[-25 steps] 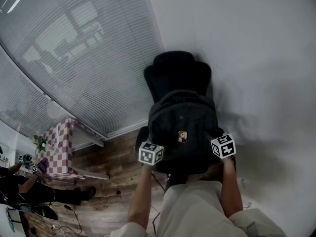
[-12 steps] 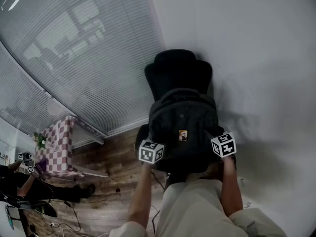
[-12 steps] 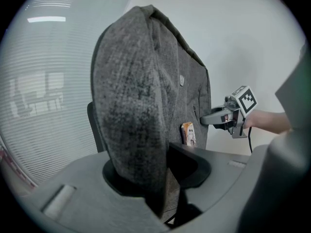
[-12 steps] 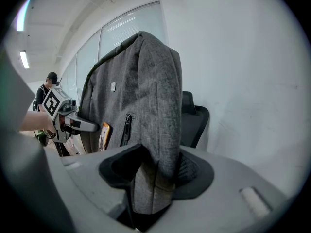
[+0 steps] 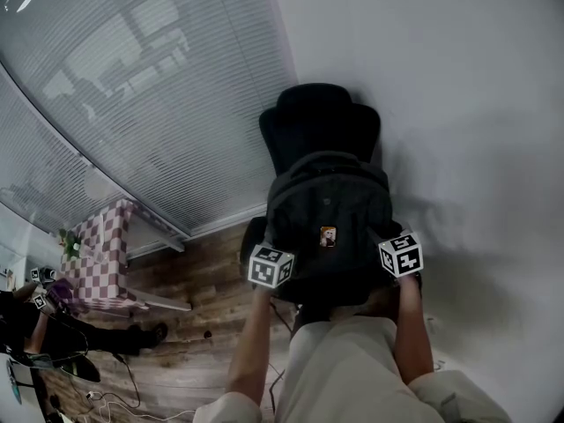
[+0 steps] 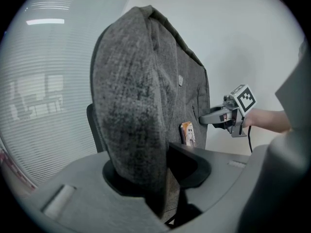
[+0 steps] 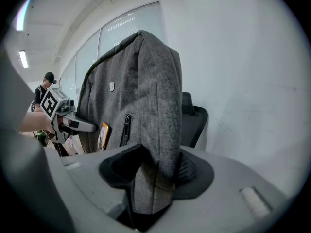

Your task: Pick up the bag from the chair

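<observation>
Blinds far left, checkered table below them. Left hand-held gripper pinching the left edge of the bag. Grey bag upright against the back of the black chair, over its seat; seat contact not discernible. Right hand-held gripper pinching the bag's right edge. White wall at right

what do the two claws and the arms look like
Left claw and right claw are grey, with long tapered jaws and black pads. Each carries a white cube printed with black square markers. A black cable hangs from the right one. Pale sleeves sit high on the arms.
</observation>
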Available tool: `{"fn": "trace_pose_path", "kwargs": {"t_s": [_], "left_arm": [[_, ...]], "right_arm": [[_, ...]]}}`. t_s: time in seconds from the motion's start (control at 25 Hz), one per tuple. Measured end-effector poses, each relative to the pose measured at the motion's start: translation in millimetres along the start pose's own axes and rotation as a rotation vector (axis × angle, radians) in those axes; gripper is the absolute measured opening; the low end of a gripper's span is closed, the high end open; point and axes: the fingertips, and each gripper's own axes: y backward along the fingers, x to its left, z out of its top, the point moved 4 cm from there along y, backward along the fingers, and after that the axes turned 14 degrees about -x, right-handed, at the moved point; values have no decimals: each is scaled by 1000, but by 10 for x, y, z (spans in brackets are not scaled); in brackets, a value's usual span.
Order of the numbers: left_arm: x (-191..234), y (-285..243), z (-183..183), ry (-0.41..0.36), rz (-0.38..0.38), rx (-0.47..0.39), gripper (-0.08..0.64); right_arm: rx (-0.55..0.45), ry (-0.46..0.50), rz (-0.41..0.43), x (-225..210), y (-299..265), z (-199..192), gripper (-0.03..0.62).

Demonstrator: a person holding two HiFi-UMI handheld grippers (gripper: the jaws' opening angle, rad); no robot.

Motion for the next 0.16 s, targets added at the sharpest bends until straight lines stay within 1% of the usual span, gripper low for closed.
{"fn": "trace_pose_path", "kwargs": {"t_s": [0.16], "left_arm": [[-14, 4, 2, -3, 0, 0, 146]], "right_arm": [[1, 7, -3, -3, 16, 12, 187]]}}
